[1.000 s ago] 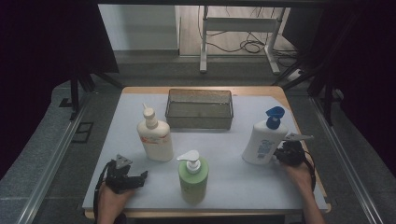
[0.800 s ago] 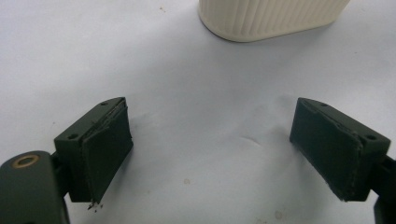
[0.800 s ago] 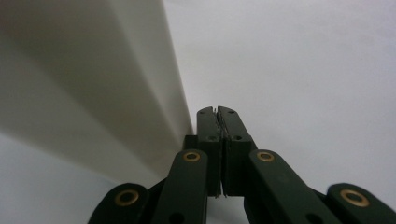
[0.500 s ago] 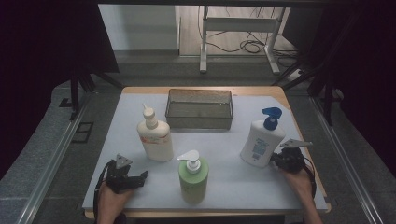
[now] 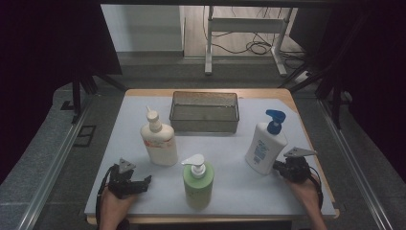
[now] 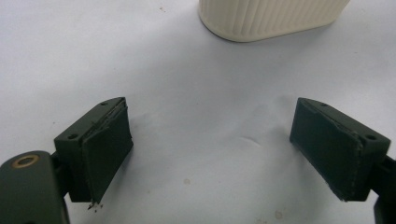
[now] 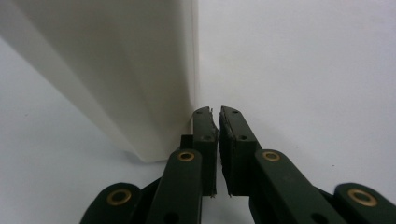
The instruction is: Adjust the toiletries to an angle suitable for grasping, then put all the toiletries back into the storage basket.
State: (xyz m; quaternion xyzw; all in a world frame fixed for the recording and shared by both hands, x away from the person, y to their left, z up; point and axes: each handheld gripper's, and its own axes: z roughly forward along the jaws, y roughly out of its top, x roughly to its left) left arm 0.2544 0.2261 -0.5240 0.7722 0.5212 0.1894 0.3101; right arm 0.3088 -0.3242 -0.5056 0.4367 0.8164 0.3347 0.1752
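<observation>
A: Nearest the table edge?

B: The left gripper (image 5: 146, 181) at near left, jaws spread wide with nothing between them, and the green pump bottle (image 5: 197, 183) upright in the near middle.

A: And the right side?

B: The right gripper (image 7: 216, 122) has its jaws almost together, a thin gap with nothing in it, its left jaw right against the white bottle with the blue pump (image 5: 263, 144). That bottle stands at right, long axis leaning slightly left, nozzle pointing right.

A: Farther back?

B: A cream bottle (image 5: 158, 140) upright at left centre, then the wire basket (image 5: 205, 124) at the far middle, nothing in it.
</observation>
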